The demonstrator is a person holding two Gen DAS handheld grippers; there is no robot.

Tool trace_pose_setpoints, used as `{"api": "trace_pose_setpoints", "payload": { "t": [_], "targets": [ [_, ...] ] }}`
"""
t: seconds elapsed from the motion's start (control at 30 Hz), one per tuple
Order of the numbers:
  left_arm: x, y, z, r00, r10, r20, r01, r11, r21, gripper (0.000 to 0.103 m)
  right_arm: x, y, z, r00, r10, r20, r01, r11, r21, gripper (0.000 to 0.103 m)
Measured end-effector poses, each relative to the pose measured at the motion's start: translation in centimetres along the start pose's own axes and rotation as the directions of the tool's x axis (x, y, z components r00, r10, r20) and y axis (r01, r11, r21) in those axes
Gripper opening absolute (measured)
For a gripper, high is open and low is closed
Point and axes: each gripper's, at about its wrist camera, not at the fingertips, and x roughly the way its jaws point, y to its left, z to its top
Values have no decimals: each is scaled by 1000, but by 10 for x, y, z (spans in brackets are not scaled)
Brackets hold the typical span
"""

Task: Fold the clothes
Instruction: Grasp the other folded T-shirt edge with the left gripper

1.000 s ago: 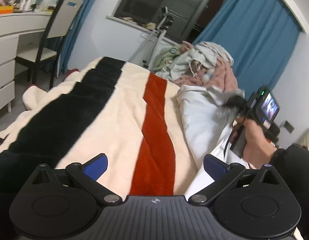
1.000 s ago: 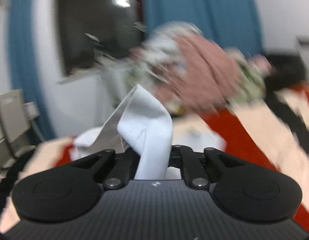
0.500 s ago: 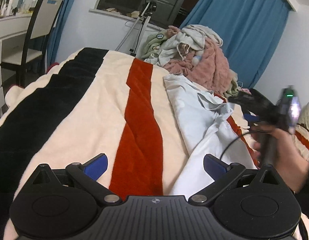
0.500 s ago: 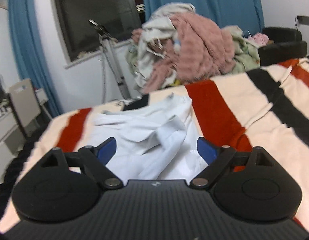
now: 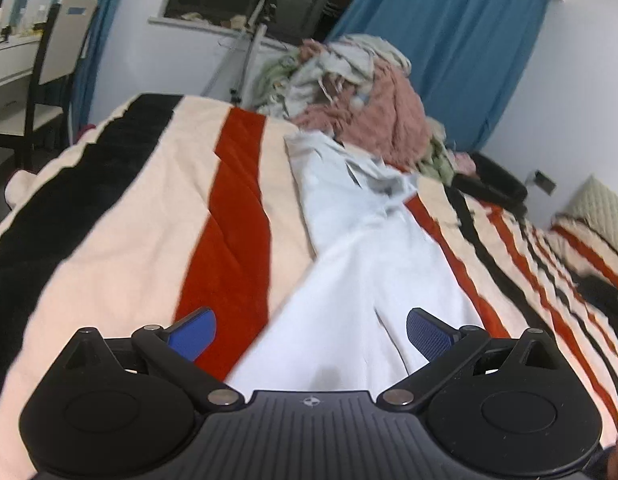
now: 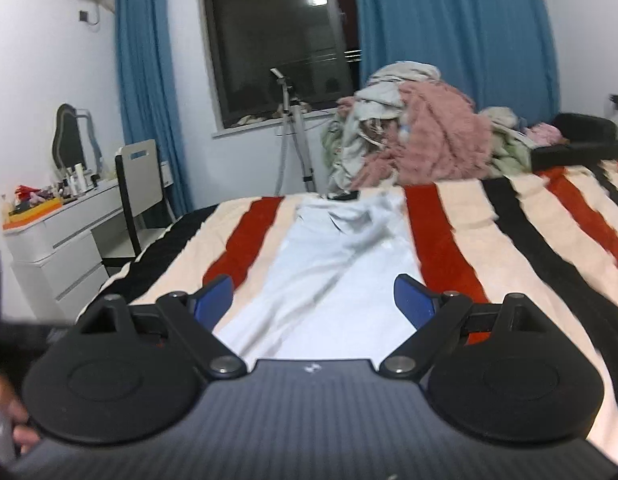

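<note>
A pale blue-white garment (image 5: 361, 256) lies stretched lengthwise on the striped blanket (image 5: 121, 240), creased near its far end. In the right wrist view the same garment (image 6: 329, 256) runs from the near edge toward the clothes pile. My left gripper (image 5: 309, 334) is open above the garment's near end, nothing between its blue pads. My right gripper (image 6: 313, 298) is also open, held over the near end of the garment, holding nothing.
A heap of mixed clothes (image 6: 413, 148) with a pink fleece sits at the far end of the bed. A tripod (image 6: 293, 136) stands by the window. A white desk (image 6: 57, 236) and chair (image 6: 137, 184) are left of the bed. A hand (image 6: 9, 420) shows at lower left.
My right gripper let go of the white cloth, opened, and pulled back toward the near end of the bed. The garment now lies flatter. My left gripper shifted over the garment.
</note>
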Motion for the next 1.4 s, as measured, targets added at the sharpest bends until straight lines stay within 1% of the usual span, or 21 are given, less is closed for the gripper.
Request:
{"api": "trace_pose_setpoints", "payload": {
  "t": [0.07,0.17,0.23,0.3,0.37,0.43,0.5,0.57,0.63,0.67,0.7,0.77,0.83,0.87,0.93,1.0,1.1,1.2,1.27,1.3,1.4],
  "targets": [
    [-4,-8,-7,1000,5,-10,-5,1000,22,102,-20,-1,-17,1000,-9,-11,9,1000,12,88],
    [-12,-16,-14,1000,6,-8,-5,1000,29,102,-26,-2,-27,999,-21,-44,20,1000,-10,88],
    [-17,-14,-15,1000,12,-4,-12,1000,-5,102,-30,-5,-25,1000,-16,-26,16,1000,-1,88],
    [-21,-3,-17,1000,28,-15,-29,996,-79,102,-31,-9,-22,1000,-16,-3,16,1000,18,88],
    [-21,14,-20,997,60,-48,-67,982,-175,98,-30,-15,-21,1000,-29,1,29,999,46,88],
    [-22,32,-25,990,113,-88,-133,956,-263,91,-30,-22,-20,999,-36,-4,36,997,75,88],
    [-20,45,-30,978,157,-138,-195,927,-322,86,-31,-29,-17,999,-43,-5,43,996,81,88],
    [-14,52,-34,969,162,-185,-220,909,-353,79,-38,-41,-9,998,-61,29,58,995,85,88],
    [-9,52,-37,960,169,-222,-240,909,-342,71,-48,-58,0,994,-80,72,71,990,124,89],
    [-8,48,-38,954,188,-236,-258,913,-315,69,-51,-67,2,993,-91,81,78,986,147,88],
    [-7,45,-38,947,205,-246,-274,917,-290,65,-53,-76,4,991,-106,86,90,981,173,88],
    [-10,38,-39,943,226,-243,-287,923,-256,49,-57,-93,4,986,-146,84,122,963,240,89],
    [-15,31,-40,941,244,-235,-297,928,-225,20,-56,-104,3,987,-148,68,123,948,293,89],
    [-17,27,-41,941,248,-229,-297,932,-210,12,-55,-106,3,988,-140,63,114,946,304,89],
    [-27,11,-40,952,244,-187,-275,947,-164,7,-54,-103,2,990,-125,66,101,951,293,89],
    [-43,-13,-38,969,223,-110,-234,967,-98,7,-55,-99,0,990,-118,76,94,960,264,89],
    [-71,-64,-43,992,123,-6,-123,992,2,7,-56,-96,1,990,-107,88,84,970,227,89],
    [-86,-116,-61,999,6,34,-9,994,108,6,-56,-95,0,990,-101,93,78,971,226,89],
    [-79,-141,-76,998,-57,-31,61,990,124,6,-56,-97,0,991,-94,92,71,970,232,89],
    [-69,-152,-84,993,-91,-77,100,987,130,6,-55,-97,0,992,-93,90,69,970,234,89],
    [-36,-168,-107,975,-94,-200,125,981,147,6,-55,-98,-1,992,-92,85,70,970,231,89]
  ]
}}
